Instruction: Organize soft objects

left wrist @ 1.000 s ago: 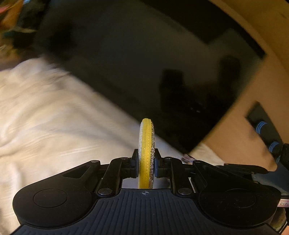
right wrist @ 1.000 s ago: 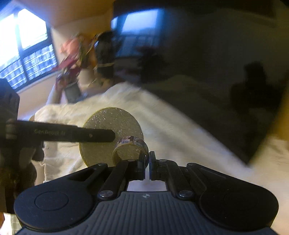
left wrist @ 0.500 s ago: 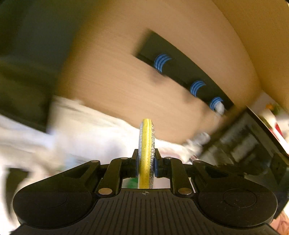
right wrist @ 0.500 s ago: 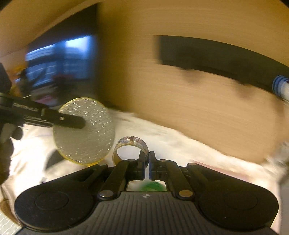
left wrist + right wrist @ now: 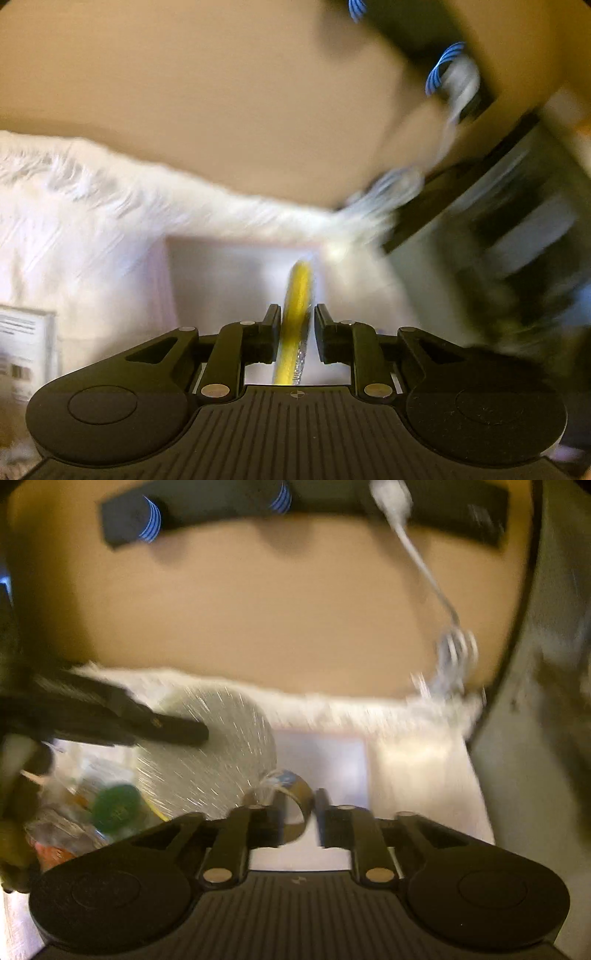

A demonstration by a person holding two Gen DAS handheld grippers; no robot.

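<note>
Over the white blanket (image 5: 92, 229) and the pale box (image 5: 321, 753) on it, both grippers point down to drop their loads: the left gripper (image 5: 297, 332) is opening around the yellow glitter disc (image 5: 295, 314), the right gripper (image 5: 300, 819) around the tape roll (image 5: 291, 790), no pad pressing either.

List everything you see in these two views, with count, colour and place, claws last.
Glittery yellow foam disc: one, yellow and silver, between the left claw's jaws over the box.
Patterned tape ring: one, brown with blue, between the right claw's jaws.
Pale open box: one, whitish, on the cloth below both claws.
White fluffy cloth: one, white, under the box.
Green round item: one, among blurred clutter at left.
Left claw: black, jaws opening.
Right claw: black, jaws opening.
</note>
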